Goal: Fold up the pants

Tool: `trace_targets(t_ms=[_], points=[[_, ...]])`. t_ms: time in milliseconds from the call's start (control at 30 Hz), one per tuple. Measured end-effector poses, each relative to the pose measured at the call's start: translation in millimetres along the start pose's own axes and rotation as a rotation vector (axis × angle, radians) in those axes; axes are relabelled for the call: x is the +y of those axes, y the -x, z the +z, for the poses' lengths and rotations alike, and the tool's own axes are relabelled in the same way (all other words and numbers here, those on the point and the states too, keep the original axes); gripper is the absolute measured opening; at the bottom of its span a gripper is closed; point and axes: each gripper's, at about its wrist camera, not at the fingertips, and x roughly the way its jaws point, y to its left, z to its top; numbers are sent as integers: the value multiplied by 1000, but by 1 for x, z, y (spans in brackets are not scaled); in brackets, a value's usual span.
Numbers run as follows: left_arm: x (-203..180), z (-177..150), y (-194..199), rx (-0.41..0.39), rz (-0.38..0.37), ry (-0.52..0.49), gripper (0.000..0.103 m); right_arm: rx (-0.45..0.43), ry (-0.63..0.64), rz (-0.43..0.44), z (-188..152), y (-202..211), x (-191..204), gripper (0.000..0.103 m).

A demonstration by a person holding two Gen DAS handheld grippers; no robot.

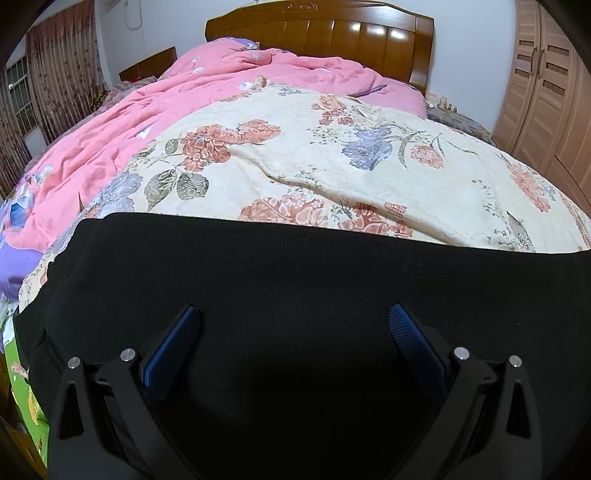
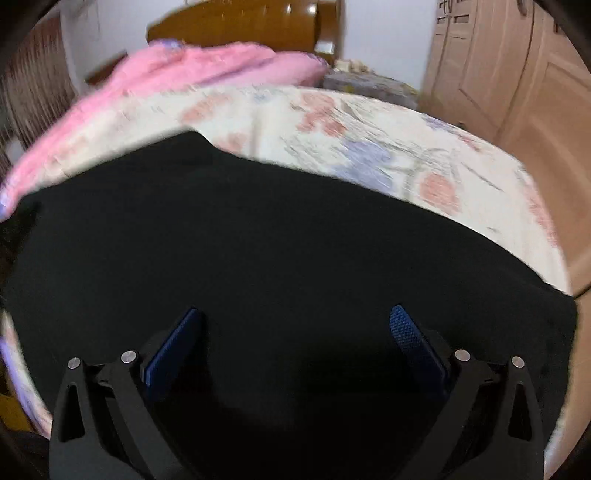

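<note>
Pants [image 1: 314, 295], black knit, spread flat across the near end of the bed, over a cream floral quilt [image 1: 332, 155]; far edge straight in the left wrist view, slanting in the right wrist view. Beyond, a crumpled pink duvet [image 1: 147, 103], then a wooden headboard [image 1: 321, 33]; off to the right, a pale wardrobe [image 1: 546, 85].

Left hand-held gripper [image 1: 293, 314]: jaws spread wide, blue pads [image 1: 177, 339] apart, nothing between them, poised low over the cloth. Right hand-held gripper [image 2: 295, 315]: likewise wide open and empty above the fabric; that view smeared by motion blur, so contact with the cloth impossible to judge.

Probably about to pinch an edge for a fold. Risks: catching the quilt along with the cloth, since both lie soft and close together; gripping one layer only, leaving the lower one behind; uneven lift between the two sides, skewing the crease; black on black hiding seams and edges, so a misjudged grasp point.
</note>
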Motion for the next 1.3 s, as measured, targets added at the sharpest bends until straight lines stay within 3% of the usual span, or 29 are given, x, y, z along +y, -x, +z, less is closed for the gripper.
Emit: trace_targets(t_ms=[100,200,267,433,533,667,767,800,867,933,1000,1067,1200,1300], points=[[0,-1,2,-8,1,-1,102,-26,-32,-10,-7,13,-3,98],[-13,-9,25,-67,91,-36,101,-92,-55,16,-9,36,-3,98],[-27,-19,50,-136,61,-71,101,-111,-40,48,-6,43,6,99],[-41,-35,66,-138,-27,-110,101,-109,68,126,14,34,53,98],[0,-24,58,-125,-15,-25,101,-87,165,150,25,22,92,98],[79,-20,25,-10,-132,188,101,-24,242,164,24,-5,122,99],[111,-28,27,-38,-217,212,96,-7,214,172,21,-8,116,99],[113,-28,35,-54,-193,206,96,8,206,161,23,-10,114,99],[124,-34,63,-136,-65,205,100,20,190,118,26,-9,110,99],[151,-44,75,-147,20,293,101,13,185,71,32,-5,118,99],[186,-61,85,-158,54,429,101,-29,214,111,44,5,144,99],[207,-74,93,-154,92,498,101,-64,294,211,58,15,194,99],[228,-92,105,-111,201,504,101,-105,610,391,65,29,330,99],[228,-105,114,-92,202,482,101,-141,824,501,56,36,430,98]])
